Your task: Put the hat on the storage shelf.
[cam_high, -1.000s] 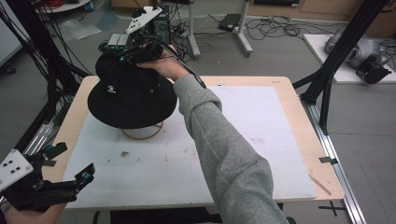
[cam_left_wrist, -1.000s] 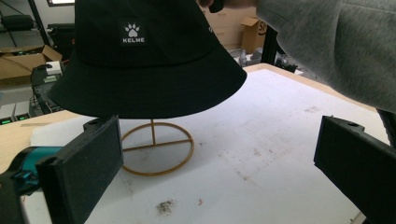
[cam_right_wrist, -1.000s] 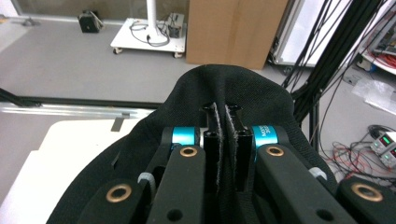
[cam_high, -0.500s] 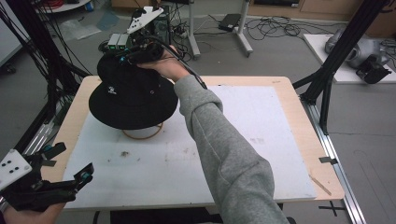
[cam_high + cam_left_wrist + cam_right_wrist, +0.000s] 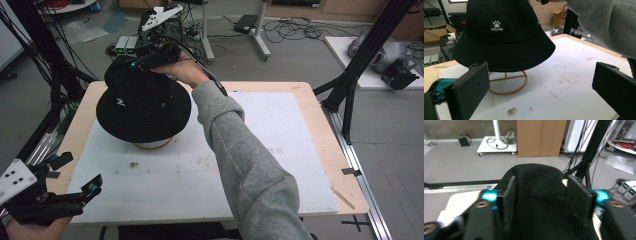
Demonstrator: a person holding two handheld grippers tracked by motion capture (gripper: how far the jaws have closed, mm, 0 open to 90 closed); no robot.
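Fingers of the right gripper have just been opening and are now standing apart on either side of the hat's crown, its fabric between them. Hat is sitting crown up on a gold stand at the desk's far left, logo patch facing the left gripper, whose fingers are spread wide, holding nothing, at the near left corner.
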